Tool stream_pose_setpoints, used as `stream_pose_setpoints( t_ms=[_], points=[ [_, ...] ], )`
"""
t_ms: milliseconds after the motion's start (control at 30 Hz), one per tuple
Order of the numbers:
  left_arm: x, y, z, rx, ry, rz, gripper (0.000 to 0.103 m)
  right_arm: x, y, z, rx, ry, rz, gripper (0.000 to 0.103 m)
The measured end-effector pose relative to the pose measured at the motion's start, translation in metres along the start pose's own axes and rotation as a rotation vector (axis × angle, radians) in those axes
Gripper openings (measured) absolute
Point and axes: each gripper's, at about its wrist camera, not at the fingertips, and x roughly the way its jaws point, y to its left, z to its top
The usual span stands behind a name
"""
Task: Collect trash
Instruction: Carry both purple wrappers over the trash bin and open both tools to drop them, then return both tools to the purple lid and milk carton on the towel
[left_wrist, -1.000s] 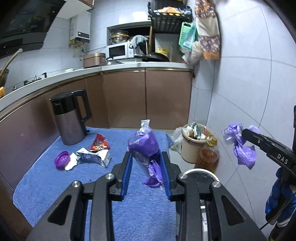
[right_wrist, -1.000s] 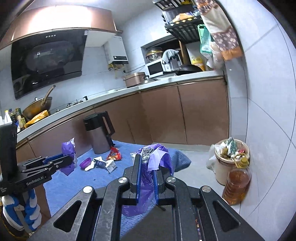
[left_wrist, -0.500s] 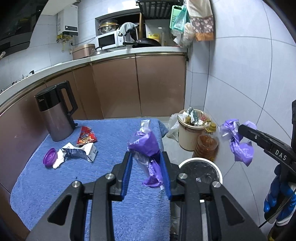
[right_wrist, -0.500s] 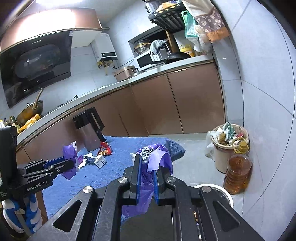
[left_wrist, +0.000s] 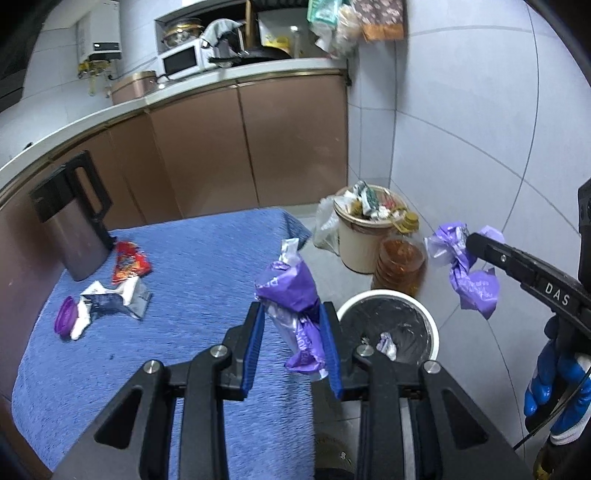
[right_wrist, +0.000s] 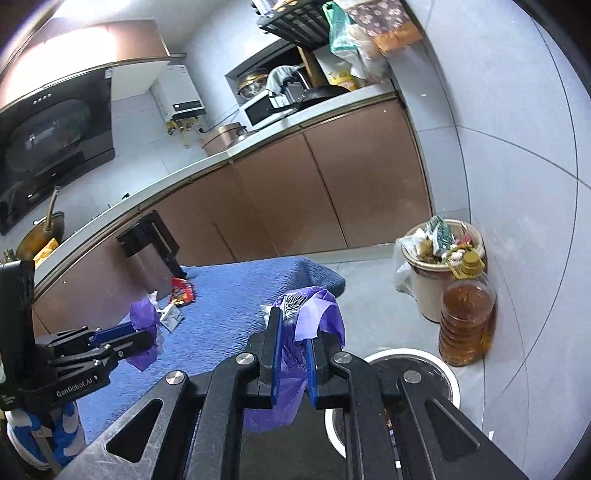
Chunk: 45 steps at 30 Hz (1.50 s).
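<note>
The left gripper (left_wrist: 291, 332) is clamped on a crumpled purple wrapper (left_wrist: 291, 295), held just left of the white bin (left_wrist: 391, 295) and above its rim. The right gripper (right_wrist: 293, 354) is pinched on a 2nd purple wrapper (right_wrist: 317, 314), also near the bin. Both look very light, soft, crinkly, maybe slippery w/ foil; the thick twisted middle seems the best place to hold.
</note>
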Motion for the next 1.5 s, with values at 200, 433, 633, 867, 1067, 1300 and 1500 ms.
stream_pose_setpoints(
  t_ms=[200, 433, 633, 867, 1067, 1300, 1500],
  points=[
    [0.03, -0.017, 0.002, 0.036, 0.049, -0.045, 0.029, 0.006, -0.018, -0.004, 0.034, 0.019, -0.03, 0.011],
    [0.063, -0.043, 0.004, 0.092, 0.11, -0.087, 0.029, 0.02, -0.039, -0.013, 0.07, 0.059, -0.063, 0.012],
    [0.091, -0.068, 0.005, 0.138, 0.146, -0.115, 0.029, 0.034, -0.057, -0.021, 0.092, 0.097, -0.098, 0.012],
    [0.118, -0.092, 0.009, 0.175, 0.164, -0.136, 0.031, 0.048, -0.074, -0.028, 0.104, 0.132, -0.152, 0.014],
    [0.129, -0.098, 0.016, 0.157, 0.16, -0.175, 0.055, 0.061, -0.087, -0.034, 0.108, 0.167, -0.211, 0.042],
    [0.123, -0.089, 0.019, 0.112, 0.147, -0.184, 0.056, 0.055, -0.095, -0.039, 0.132, 0.172, -0.238, 0.043],
    [0.108, -0.078, 0.019, 0.078, 0.136, -0.172, 0.056, 0.044, -0.087, -0.035, 0.132, 0.156, -0.234, 0.043]
  ],
)
